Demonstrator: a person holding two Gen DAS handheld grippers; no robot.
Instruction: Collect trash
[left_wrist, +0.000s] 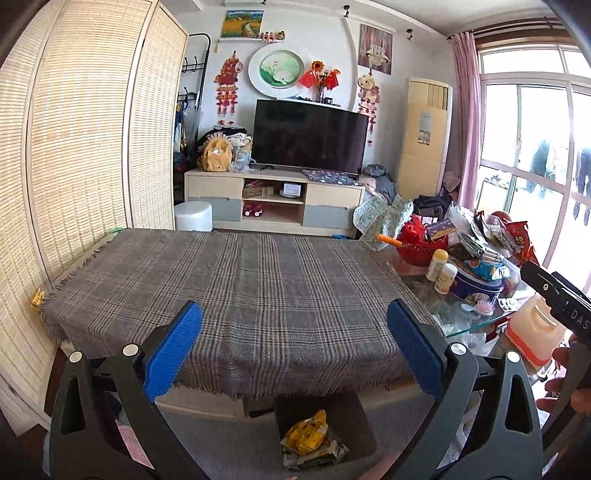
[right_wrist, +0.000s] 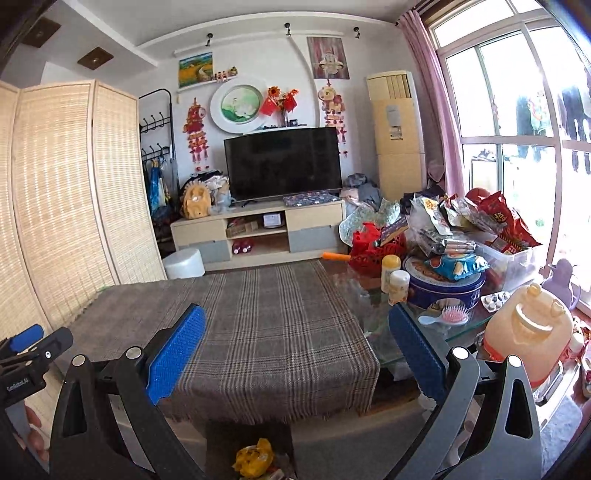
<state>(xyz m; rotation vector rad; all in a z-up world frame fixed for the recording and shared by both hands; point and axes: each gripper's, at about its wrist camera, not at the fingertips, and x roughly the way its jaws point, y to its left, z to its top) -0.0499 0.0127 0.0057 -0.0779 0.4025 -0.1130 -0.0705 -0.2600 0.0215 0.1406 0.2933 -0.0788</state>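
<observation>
A dark bin (left_wrist: 354, 417) stands on the floor below the table's near edge, holding crumpled trash with a yellow wrapper (left_wrist: 308, 432) on top; it also shows in the right wrist view (right_wrist: 221, 439), with the yellow wrapper (right_wrist: 255, 459). My left gripper (left_wrist: 295, 343) is open and empty, held above the plaid-covered table (left_wrist: 240, 288) near its front edge. My right gripper (right_wrist: 297, 350) is open and empty, over the table's right part. The left gripper's side shows at the left edge of the right wrist view (right_wrist: 33, 347).
A glass table part (right_wrist: 373, 306) on the right carries a red basket (right_wrist: 373, 247), snack bags (right_wrist: 454, 266), a blue tin (right_wrist: 443, 288), bottles (right_wrist: 399, 280), a hairbrush (right_wrist: 450, 317). An oil jug (right_wrist: 524, 332) stands beside it. A bamboo screen (left_wrist: 81, 147) stands on the left.
</observation>
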